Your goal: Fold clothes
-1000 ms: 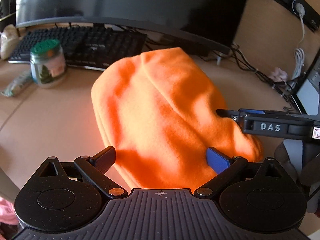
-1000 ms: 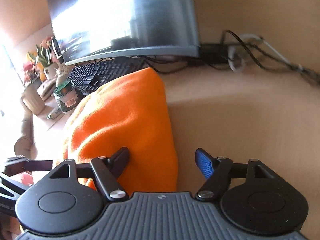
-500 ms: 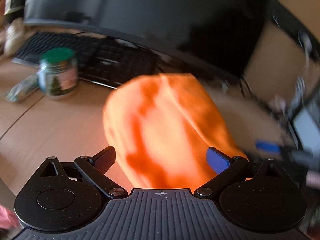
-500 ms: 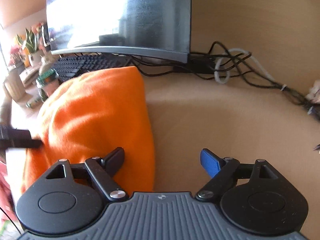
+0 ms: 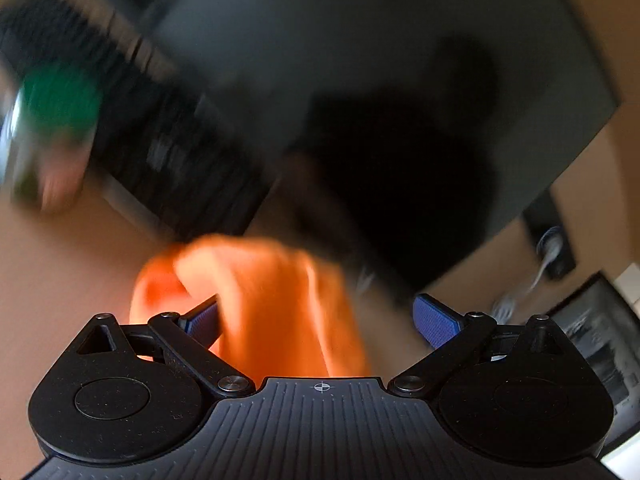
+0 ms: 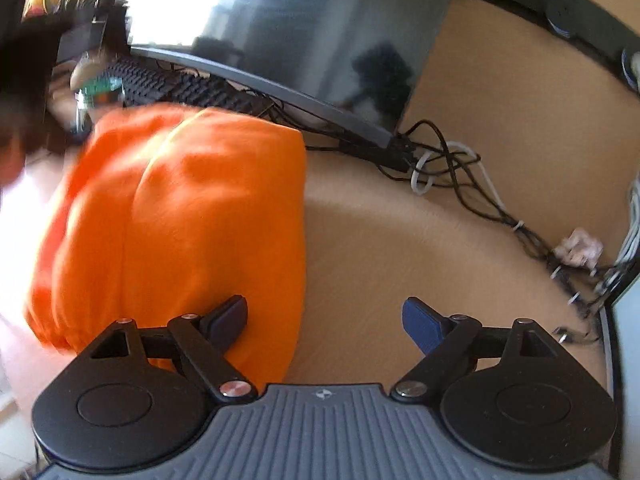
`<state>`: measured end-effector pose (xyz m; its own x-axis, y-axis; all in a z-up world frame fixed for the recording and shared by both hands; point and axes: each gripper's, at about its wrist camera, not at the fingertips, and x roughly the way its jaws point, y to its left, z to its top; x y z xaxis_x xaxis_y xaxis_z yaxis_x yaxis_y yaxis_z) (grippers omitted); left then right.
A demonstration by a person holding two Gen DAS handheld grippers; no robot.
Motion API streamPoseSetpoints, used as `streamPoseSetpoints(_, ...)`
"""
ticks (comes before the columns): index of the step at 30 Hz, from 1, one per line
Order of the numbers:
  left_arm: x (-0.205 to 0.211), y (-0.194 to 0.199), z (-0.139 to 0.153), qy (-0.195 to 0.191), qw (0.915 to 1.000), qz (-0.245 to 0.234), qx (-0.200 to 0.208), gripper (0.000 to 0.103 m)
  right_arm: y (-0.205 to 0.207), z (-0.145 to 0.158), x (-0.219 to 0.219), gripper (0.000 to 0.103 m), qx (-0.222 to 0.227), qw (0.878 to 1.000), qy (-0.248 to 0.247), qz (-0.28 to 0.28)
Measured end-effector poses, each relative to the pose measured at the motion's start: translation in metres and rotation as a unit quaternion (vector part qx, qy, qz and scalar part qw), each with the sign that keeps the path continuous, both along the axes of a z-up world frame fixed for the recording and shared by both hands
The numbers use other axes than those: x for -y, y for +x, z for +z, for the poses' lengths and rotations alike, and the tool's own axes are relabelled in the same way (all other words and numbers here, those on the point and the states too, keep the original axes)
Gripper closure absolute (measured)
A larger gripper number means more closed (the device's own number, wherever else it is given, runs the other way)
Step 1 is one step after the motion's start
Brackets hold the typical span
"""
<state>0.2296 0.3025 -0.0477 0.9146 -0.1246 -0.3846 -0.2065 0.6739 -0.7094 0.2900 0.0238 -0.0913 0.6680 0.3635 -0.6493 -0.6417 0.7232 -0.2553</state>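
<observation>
Right wrist view shows the orange cloth (image 6: 180,216) lying folded on the tabletop (image 6: 400,248), both grippers' jaws wide and empty, so nothing restrains it.

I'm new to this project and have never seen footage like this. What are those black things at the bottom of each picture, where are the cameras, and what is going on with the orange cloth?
A person holds a two-finger tool in each hand; there is no robot arm. Each tool carries a wide-angle camera looking forward along its fingers, so the black shapes at the bottom are the tool itself.

One picture is from the left gripper, the other from the right gripper. Both have their blue-padded fingers spread open and hold nothing.

On the light wooden desk lies a folded orange fleece garment. Behind it stand a dark curved monitor, a black keyboard, a green-lidded glass jar and a tangle of black and white cables.

The left view is smeared by motion blur, so its details are unreliable.
</observation>
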Motion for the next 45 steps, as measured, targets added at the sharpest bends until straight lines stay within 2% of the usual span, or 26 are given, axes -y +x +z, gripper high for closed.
streamPoseSetpoints(1,-0.006,-0.001,0.008,0.012,0.9998,0.012,0.012,0.003,-0.002,0.0,-0.003,0.017,0.007,1.0,-0.007,0.001)
streamPoseSetpoints(5,-0.035,-0.019,0.023,0.045,0.9956,0.082,0.011,0.003,-0.011,-0.002,-0.015,0.017,0.034,0.999,-0.037,0.005)
streamPoseSetpoints(6,-0.039,-0.021,0.026,0.055,0.9949,0.083,0.012,0.003,-0.012,-0.002,-0.017,0.017,0.039,0.998,-0.043,0.005)
streamPoseSetpoints(8,-0.037,-0.016,0.03,0.061,0.9972,0.037,0.022,0.002,-0.015,0.003,-0.015,0.017,0.025,0.999,-0.031,-0.002)
streamPoseSetpoints(10,-0.028,0.0,0.029,0.055,0.9969,-0.05,0.026,0.002,-0.022,0.009,-0.01,0.017,0.007,1.0,-0.013,0.002)
streamPoseSetpoints(12,-0.012,0.014,0.02,0.053,0.9932,-0.102,0.021,0.002,-0.027,0.011,-0.006,0.016,-0.003,1.0,-0.009,0.013)
streamPoseSetpoints(13,-0.004,0.021,0.011,0.06,0.9924,-0.108,0.002,0.002,-0.029,0.01,-0.005,0.015,-0.006,1.0,-0.012,0.018)
streamPoseSetpoints(15,0.007,0.035,-0.006,0.068,0.991,-0.109,-0.039,0.002,-0.032,0.009,-0.002,0.012,-0.011,0.999,-0.017,0.029)
streamPoseSetpoints(18,0.004,0.041,-0.028,0.044,0.991,-0.102,-0.075,0.002,-0.035,0.006,0.001,0.01,-0.017,0.999,-0.027,0.043)
streamPoseSetpoints(22,0.002,0.05,-0.035,0.069,0.9889,-0.095,-0.092,0.002,-0.006,-0.001,-0.008,0.009,0.009,0.998,-0.057,-0.017)
streamPoseSetpoints(24,0.004,0.052,-0.04,0.088,0.9862,-0.088,-0.109,0.002,0.005,0.005,-0.008,0.009,-0.014,0.999,-0.032,-0.036)
streamPoseSetpoints(27,0.006,0.05,-0.04,0.096,0.9852,-0.089,-0.111,0.002,-0.011,0.031,-0.005,0.006,-0.024,0.999,0.044,-0.004)
streamPoseSetpoints(29,0.007,0.048,-0.038,0.101,0.9847,-0.089,-0.111,0.002,-0.03,0.038,-0.009,0.0,-0.023,0.997,0.062,0.037)
streamPoseSetpoints(32,0.005,0.047,-0.036,0.098,0.9847,-0.093,-0.111,0.002,-0.046,0.016,-0.025,0.0,-0.036,0.997,0.019,0.068)
streamPoseSetpoints(36,0.003,0.05,-0.035,0.109,0.9832,-0.093,-0.114,0.002,-0.039,-0.007,-0.037,0.0,-0.025,0.999,-0.019,0.043)
streamPoseSetpoints(38,0.001,0.048,-0.034,0.108,0.9833,-0.092,-0.114,0.002,-0.032,-0.006,-0.04,0.0,-0.002,0.999,-0.031,0.019)
streamPoseSetpoints(40,-0.002,0.045,-0.033,0.107,0.9833,-0.094,-0.113,0.002,-0.027,-0.004,-0.039,0.0,0.009,0.999,-0.035,0.008)
streamPoseSetpoints(43,-0.004,0.044,-0.033,0.111,0.9825,-0.098,-0.113,0.002,-0.028,0.0,-0.036,0.0,-0.029,0.999,-0.01,0.021)
streamPoseSetpoints(45,-0.005,0.044,-0.033,0.109,0.9825,-0.101,-0.113,0.002,-0.034,-0.004,-0.04,0.0,-0.031,0.999,-0.013,0.027)
